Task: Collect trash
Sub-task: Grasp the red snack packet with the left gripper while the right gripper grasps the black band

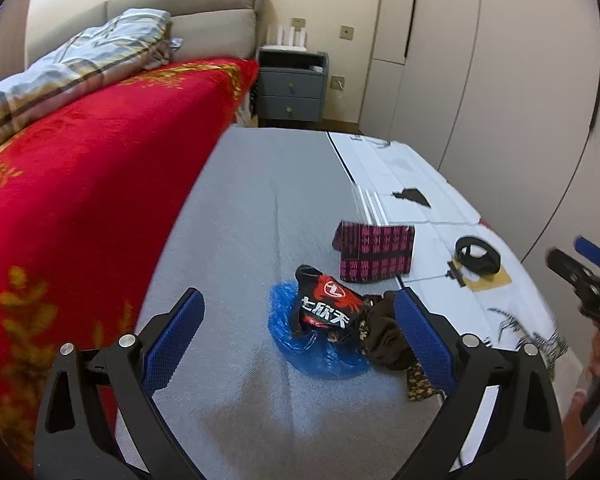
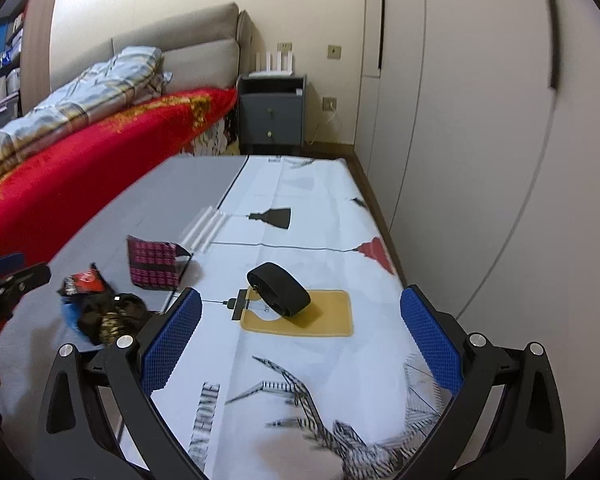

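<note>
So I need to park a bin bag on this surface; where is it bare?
Free: the grey mat between the red blanket and the pink packet. Crowded: the wrapper pile beside the left tool.

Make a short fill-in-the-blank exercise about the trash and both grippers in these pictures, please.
1. The red-and-black snack wrapper lies partly on a crumpled ____ plastic bag.
2. Both the left gripper and the right gripper are ____ and hold nothing.
3. The black ring-shaped band rests on the ____ printed cloth.

Missing words: blue; open; white
</note>
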Demonstrator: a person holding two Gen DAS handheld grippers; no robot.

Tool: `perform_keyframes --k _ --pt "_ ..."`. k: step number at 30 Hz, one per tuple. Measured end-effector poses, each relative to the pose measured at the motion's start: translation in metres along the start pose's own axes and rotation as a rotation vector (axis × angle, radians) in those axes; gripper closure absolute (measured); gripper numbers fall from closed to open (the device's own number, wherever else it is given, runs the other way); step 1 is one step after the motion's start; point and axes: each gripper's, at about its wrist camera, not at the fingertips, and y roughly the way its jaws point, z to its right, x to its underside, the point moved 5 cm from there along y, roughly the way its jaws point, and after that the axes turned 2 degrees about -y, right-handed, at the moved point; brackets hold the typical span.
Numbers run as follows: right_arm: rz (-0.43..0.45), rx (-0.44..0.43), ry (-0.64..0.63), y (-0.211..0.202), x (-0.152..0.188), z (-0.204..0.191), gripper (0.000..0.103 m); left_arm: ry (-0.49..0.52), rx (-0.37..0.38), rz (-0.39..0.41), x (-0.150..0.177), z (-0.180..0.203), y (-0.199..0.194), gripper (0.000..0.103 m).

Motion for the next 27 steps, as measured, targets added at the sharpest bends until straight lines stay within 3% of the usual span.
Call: perform_keyframes --k 8,12,17,21,23,25,27 --pt "-0.053 0.004 -0.019 0.055 0.005 -0.01 0.005 0.02 0.045 0.002 0.004 -0.002 0.024 0.012" --pt "-0.065 0.005 -0.03 0.071 0.004 -0.012 0.005 0.058 0.083 0.021 -0.003 0.002 0.026 0.023" --pt "-0.116 -0.011 -0.019 0.091 0.003 -0.014 0.005 0.133 0.127 0.0 -0.003 0.015 0.034 0.026" --pt "-0.126 -0.024 -0.013 0.098 0.001 -0.015 0.005 0.126 0.147 -0.042 0.002 0.016 0.045 0.043" --pt "-0.146 -0.035 -0.03 0.103 0.002 -0.019 0.005 0.126 0.169 -0.053 0.004 0.017 0.046 0.056" --pt "-0.167 -0.037 -0.046 0.107 0.003 -0.022 0.005 0.127 0.189 -0.07 0.005 0.018 0.047 0.078" --pt "-0.184 -0.04 -0.061 0.11 0.005 -0.025 0.008 0.124 0.201 -0.07 0.005 0.019 0.047 0.089"
